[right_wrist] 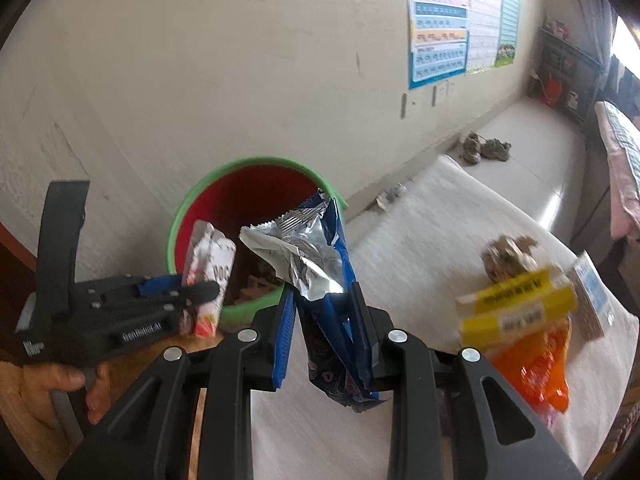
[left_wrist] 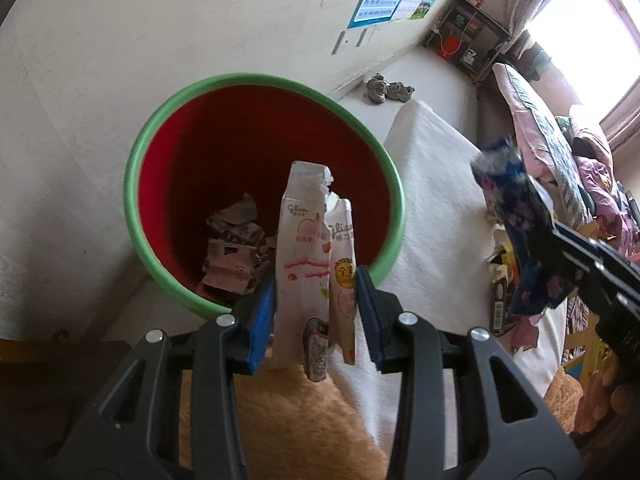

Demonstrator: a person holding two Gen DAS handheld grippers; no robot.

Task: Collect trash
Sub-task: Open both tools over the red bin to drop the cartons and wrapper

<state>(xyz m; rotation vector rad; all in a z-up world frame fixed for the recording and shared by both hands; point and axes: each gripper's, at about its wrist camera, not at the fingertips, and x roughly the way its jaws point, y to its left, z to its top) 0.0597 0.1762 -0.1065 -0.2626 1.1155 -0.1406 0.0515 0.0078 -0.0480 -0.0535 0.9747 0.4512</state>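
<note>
My left gripper is shut on a torn white and pink snack box, held upright over the near rim of a red bin with a green rim. The bin holds crumpled wrappers. My right gripper is shut on an opened dark blue foil snack bag, held to the right of the bin. The left gripper with its box shows in the right wrist view; the right gripper's bag shows in the left wrist view.
A white-covered table to the right carries a yellow box, an orange wrapper, a crumpled brown wad and a small carton. A wall stands behind the bin. Shoes lie on the floor. A bed is far right.
</note>
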